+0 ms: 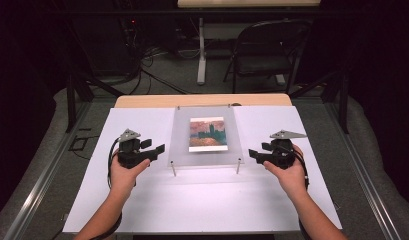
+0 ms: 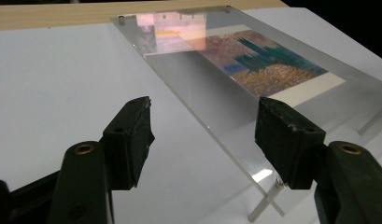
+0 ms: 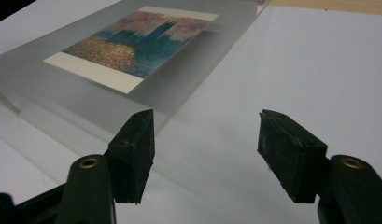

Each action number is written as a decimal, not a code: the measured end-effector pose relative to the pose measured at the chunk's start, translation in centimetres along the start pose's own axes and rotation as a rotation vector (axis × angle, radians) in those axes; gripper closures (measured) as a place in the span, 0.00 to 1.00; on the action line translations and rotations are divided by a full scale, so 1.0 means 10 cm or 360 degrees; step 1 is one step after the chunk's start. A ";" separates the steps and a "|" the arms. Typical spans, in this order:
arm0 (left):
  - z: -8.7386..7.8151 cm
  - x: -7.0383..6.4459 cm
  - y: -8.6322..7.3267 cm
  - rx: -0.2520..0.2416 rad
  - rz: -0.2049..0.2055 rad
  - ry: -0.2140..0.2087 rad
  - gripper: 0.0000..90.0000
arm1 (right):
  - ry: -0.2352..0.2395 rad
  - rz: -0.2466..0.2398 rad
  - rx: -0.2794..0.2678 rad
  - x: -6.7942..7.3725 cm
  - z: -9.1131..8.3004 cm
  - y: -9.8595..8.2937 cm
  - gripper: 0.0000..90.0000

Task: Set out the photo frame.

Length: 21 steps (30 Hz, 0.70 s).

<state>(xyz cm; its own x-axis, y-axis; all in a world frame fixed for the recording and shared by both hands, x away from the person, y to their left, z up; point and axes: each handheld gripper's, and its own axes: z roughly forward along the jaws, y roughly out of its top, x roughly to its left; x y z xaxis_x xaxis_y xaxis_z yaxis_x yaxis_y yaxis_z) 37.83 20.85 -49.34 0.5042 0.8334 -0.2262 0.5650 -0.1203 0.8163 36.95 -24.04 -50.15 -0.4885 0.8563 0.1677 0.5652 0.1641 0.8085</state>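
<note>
Hands sit at either side of a clear plastic frame (image 1: pixel 204 136) that lies in the middle of the white sheet (image 1: pixel 142 200) on the table, with a small painted picture (image 1: pixel 207 134) sandwiched inside it. We hold the left gripper (image 1: pixel 159 149) just off the frame's left edge and the right gripper (image 1: pixel 252 153) just off its right edge, both with jaws spread wide and nothing between them.

We judge this to be the approach, before any grasp. In the left gripper view the frame's (image 2: pixel 216 107) near edge runs between the two jaws, and one short metal post (image 2: pixel 265 203) stands under its corner, so the panel sits raised off the sheet. In the right gripper view the frame (image 3: pixel 53 88) lies beyond and to the left of the jaws, apart from them.

Next we would need to slide each gripper inward and level with the raised edge, then close on it. Whether the frame is two panels or one we cannot quite tell from the glare.
</note>
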 end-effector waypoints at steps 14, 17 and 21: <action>0.18 0.04 0.30 -0.0011 -0.0042 -0.0013 0.40 | -0.0004 -0.0059 0.0005 -0.04 0.19 0.32 0.40; 0.21 0.06 0.35 -0.0019 -0.0062 -0.0019 0.40 | -0.0003 -0.0059 -0.0004 -0.05 0.22 0.39 0.40; 0.26 0.08 0.40 -0.0009 -0.0067 -0.0018 0.40 | -0.0003 -0.0055 -0.0017 -0.05 0.26 0.47 0.40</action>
<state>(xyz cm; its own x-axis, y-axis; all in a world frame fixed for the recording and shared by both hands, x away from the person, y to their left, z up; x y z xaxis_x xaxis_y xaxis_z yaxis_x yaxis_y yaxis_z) 42.17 19.59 -47.66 0.4871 0.8317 -0.2665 0.5824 -0.0820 0.8088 41.62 -22.40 -47.91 -0.5065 0.8510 0.1384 0.5407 0.1885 0.8198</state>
